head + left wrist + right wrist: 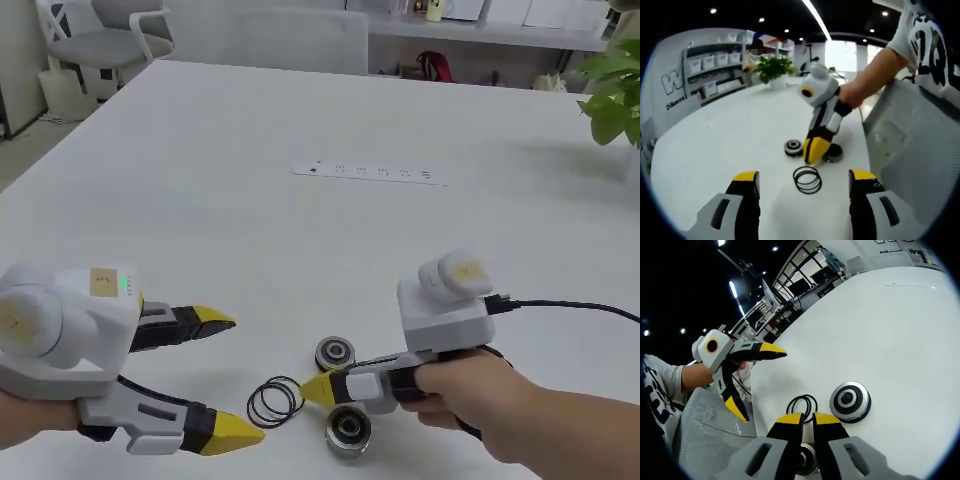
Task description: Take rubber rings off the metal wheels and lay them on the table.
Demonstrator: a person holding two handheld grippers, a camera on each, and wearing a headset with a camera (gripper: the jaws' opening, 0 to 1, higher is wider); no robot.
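Setting: office-style workroom, indoors.
- Large white rectangular table (pixel 250 130), the landmark; a flat white multi-socket power strip (pixel 370 172) lies on it toward the far edge.
- Grey swivel office chair with armrests (pixel 105 40), beyond the table's far left corner.
- Green leafy potted plant (pixel 612 90), at the table's far right edge.
- Grey wall shelving stocked with white storage bins (pixel 715 70), behind the table.
- Large white wall lettering (pixel 671 87), beside that shelving.
- Long ceiling strip light (pixel 815 20) with recessed spots, above the table.
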